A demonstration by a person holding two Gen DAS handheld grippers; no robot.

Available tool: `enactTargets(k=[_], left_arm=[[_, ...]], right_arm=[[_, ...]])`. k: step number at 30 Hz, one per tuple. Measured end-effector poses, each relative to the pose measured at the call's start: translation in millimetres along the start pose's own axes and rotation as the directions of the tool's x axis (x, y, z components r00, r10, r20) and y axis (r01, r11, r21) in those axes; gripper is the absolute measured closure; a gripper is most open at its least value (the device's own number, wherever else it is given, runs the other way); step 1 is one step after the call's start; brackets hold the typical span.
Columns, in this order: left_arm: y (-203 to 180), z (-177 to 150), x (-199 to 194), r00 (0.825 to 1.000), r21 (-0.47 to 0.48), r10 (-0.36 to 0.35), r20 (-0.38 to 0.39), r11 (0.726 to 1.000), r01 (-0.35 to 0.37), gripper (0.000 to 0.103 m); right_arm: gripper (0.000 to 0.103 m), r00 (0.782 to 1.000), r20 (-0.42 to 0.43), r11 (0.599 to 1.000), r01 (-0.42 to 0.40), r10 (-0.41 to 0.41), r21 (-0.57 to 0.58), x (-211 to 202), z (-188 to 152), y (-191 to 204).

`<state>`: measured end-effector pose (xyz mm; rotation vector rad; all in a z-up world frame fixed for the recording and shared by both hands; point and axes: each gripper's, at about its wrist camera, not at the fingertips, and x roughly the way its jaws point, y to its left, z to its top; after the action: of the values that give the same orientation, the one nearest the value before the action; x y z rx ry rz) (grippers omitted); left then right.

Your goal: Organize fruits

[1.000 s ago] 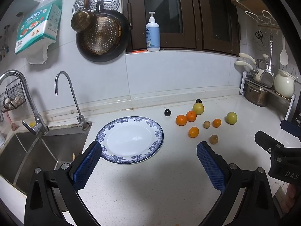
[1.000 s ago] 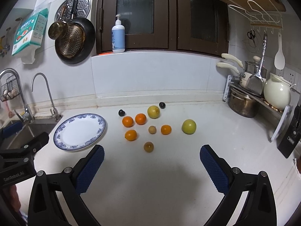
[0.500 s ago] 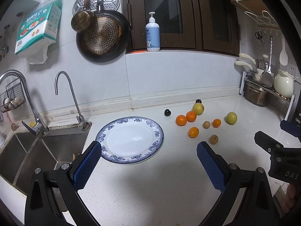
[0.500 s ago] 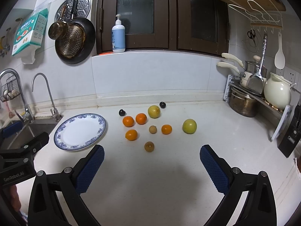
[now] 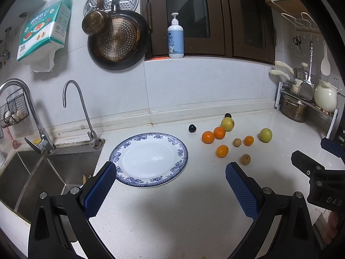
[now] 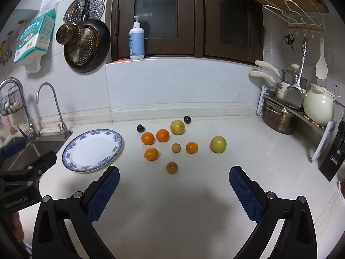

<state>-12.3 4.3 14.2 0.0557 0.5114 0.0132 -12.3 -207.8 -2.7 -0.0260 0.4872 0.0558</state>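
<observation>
A white speckled countertop (image 6: pixel 172 205) meets a pale tiled wall (image 6: pixel 183 82). Dark wood-framed windows (image 6: pixel 187 17) sit above; a steel sink (image 5: pixel 43 172) lies far left.

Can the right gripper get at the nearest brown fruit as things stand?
Probably yes. The right gripper is open and empty, and the brown fruit lies just ahead of its fingers, apart from the other fruit, with bare counter between.

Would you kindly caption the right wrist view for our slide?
Open right hand-held gripper hovers over the counter, facing scattered fruits beside an empty plate.
</observation>
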Motion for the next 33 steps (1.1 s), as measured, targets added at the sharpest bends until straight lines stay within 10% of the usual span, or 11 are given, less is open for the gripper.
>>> enactTargets(k=[19,33], left_arm=[[-9.6,7.8,36.3,0.992,0.103,-0.127,-0.022,0.986,0.129,0.003],[-41.6,26.5,101.9,0.948,0.33,-0.316,-0.029,0.893,0.307,0.018]], right_arm=[[0.001,0.999,-0.038,1.0,0.001,-0.001,-0.004,27.2,-0.8,3.8],[0.01,0.997,-0.067,0.999,0.027,-0.028,-0.022,77.0,4.0,-0.5]])
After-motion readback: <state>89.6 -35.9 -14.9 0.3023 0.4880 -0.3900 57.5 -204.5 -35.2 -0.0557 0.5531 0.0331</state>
